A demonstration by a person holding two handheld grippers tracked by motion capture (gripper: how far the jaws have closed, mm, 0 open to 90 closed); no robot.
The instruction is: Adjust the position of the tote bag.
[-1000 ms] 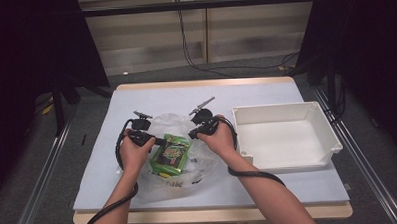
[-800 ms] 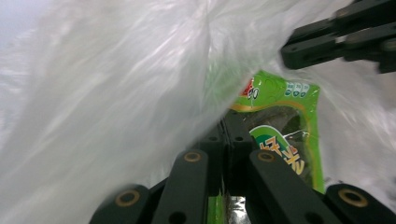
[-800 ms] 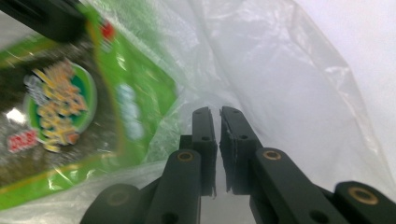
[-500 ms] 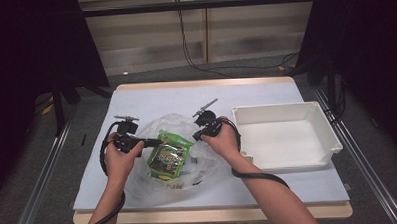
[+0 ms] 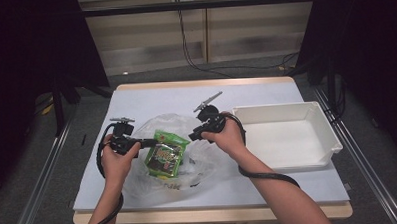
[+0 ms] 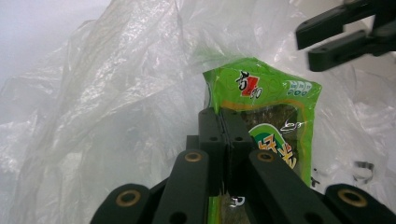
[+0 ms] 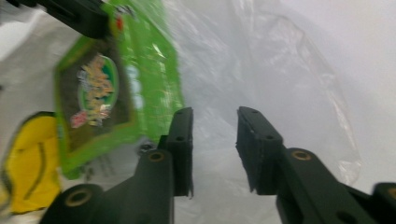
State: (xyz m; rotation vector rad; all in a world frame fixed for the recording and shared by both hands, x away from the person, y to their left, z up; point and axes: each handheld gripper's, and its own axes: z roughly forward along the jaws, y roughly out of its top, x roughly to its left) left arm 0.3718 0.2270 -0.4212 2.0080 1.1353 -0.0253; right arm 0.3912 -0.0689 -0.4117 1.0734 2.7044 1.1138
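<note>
Gripping green packet (image 6: 271, 116), left gripper (image 6: 223, 122)

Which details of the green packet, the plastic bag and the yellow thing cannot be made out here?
- Green printed snack packet: its lower edge, in the left gripper view, is hidden behind the left gripper.
- Yellow item: in the right gripper view it is blurred and cut off by the edge.
- Clear crinkled plastic bag: its black print is too small in the high view.

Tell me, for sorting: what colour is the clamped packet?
Bright green packet, clearest in the left gripper view.
</note>
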